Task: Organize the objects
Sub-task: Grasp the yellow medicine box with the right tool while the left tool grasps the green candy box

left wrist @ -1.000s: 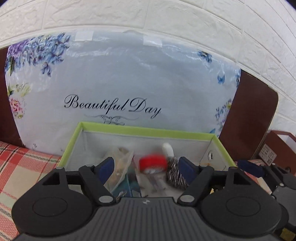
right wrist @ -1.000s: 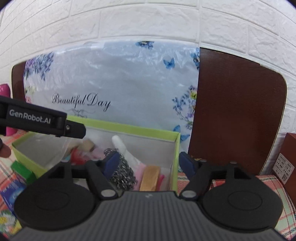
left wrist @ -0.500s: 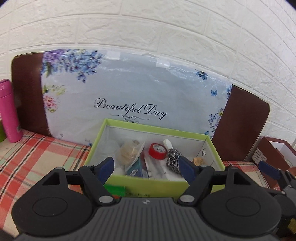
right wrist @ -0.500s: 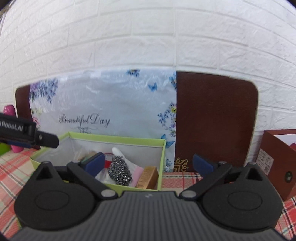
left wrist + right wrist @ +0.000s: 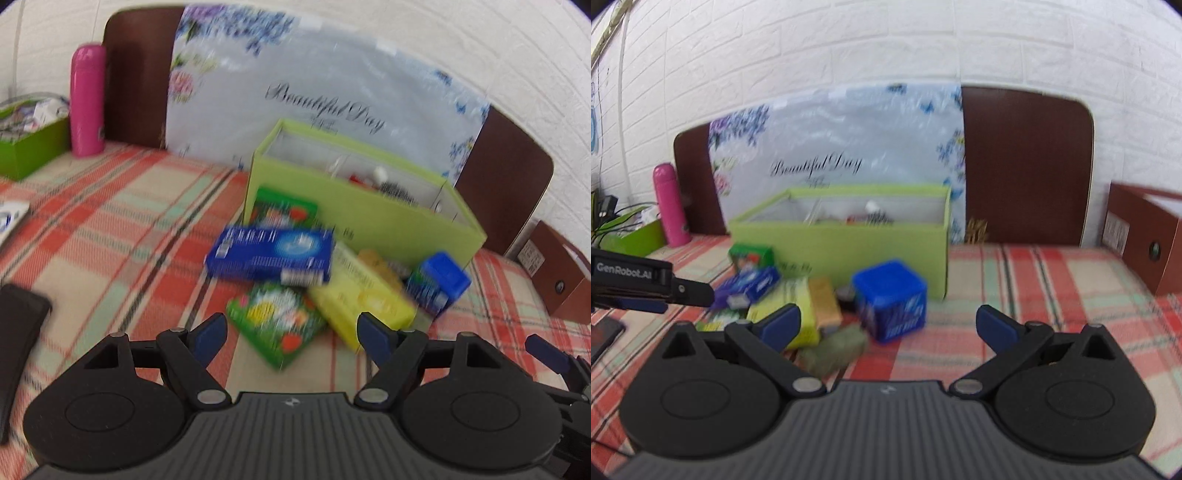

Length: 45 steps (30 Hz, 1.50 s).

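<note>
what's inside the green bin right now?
Over the green bin's rim only a few things show: something red, a white tip and a metal scourer. The front wall hides whatever lies lower; blur prevents more detail.

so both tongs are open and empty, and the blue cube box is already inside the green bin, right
Not quite. The blue cube box is still on the tablecloth in front of the green bin, as the right wrist view shows. Both the left tongs and right tongs are open and empty.

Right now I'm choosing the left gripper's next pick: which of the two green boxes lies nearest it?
The green flowered box, lying flat just ahead of the open left gripper. The other green box leans against the lime bin, behind the blue box.
</note>
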Tool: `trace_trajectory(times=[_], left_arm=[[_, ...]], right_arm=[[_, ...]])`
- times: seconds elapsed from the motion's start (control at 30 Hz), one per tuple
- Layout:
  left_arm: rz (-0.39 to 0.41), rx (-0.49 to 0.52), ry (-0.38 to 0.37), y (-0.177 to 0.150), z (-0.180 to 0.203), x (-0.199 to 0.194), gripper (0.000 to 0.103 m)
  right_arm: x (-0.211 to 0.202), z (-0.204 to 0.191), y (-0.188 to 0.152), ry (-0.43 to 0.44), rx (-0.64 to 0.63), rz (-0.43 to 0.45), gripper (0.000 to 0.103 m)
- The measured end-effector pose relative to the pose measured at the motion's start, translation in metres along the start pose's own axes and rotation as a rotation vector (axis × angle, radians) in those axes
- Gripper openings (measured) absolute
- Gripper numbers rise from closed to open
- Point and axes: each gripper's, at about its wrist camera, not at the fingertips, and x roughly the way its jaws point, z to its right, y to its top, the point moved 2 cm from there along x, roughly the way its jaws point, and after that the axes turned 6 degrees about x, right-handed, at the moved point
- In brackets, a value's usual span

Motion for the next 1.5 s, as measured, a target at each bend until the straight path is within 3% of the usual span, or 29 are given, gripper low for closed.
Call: trace_trajectory(times=[0.2, 0.43, 0.7, 0.73, 0.87, 0.97, 1.1, 1.17, 1.2, 1.23, 1.27, 1.37, 1.5], left_arm=[[-0.041, -0.031, 0.061, -0.017, -0.011, 0.014, 0.080], [-0.026, -0.118, 0.084, 0.004, -0.015, 0.046, 0.080], [0.007, -0.030, 0.131, 0.015, -0.008, 0.075, 0.082], [0.008, -0.015, 0.124, 0.015, -0.008, 0.074, 0.080], [-0.021, 0.044, 0.061, 0.009, -0.015, 0.059, 0.054], [-0.039, 0.048, 0.040, 0.000, -0.026, 0.045, 0.050], [-0.036, 0.066, 0.061, -0.015, -0.037, 0.028, 0.051], [-0.035, 0.063, 0.069, -0.021, -0.042, 0.019, 0.056], [-0.032, 0.055, 0.066, -0.024, -0.045, 0.013, 0.060], [-0.023, 0.047, 0.061, -0.026, -0.048, 0.008, 0.064], [-0.012, 0.044, 0.052, -0.028, -0.050, 0.002, 0.067], [0.011, 0.066, 0.012, -0.034, -0.053, -0.012, 0.076], [-0.019, 0.111, 0.001, -0.041, -0.048, -0.007, 0.079]], right_arm=[[-0.010, -0.004, -0.037, 0.027, 0.022, -0.087, 0.103], [-0.018, -0.001, -0.042, 0.026, 0.040, -0.090, 0.103], [-0.013, -0.010, -0.042, 0.043, 0.001, -0.097, 0.103], [-0.010, -0.013, -0.041, 0.049, -0.014, -0.098, 0.103], [0.008, -0.029, -0.035, 0.070, -0.097, -0.092, 0.103], [0.029, -0.044, -0.029, 0.099, -0.180, -0.096, 0.101], [0.055, -0.068, -0.025, 0.109, -0.302, -0.090, 0.096], [0.064, -0.080, -0.025, 0.113, -0.346, -0.089, 0.091], [0.068, -0.085, -0.026, 0.120, -0.369, -0.086, 0.087], [0.072, -0.090, -0.028, 0.125, -0.394, -0.093, 0.069], [0.075, -0.093, -0.029, 0.122, -0.414, -0.105, 0.066], [0.064, -0.096, -0.030, 0.134, -0.411, -0.099, 0.065], [0.026, -0.088, -0.028, 0.203, -0.390, -0.087, 0.065]])
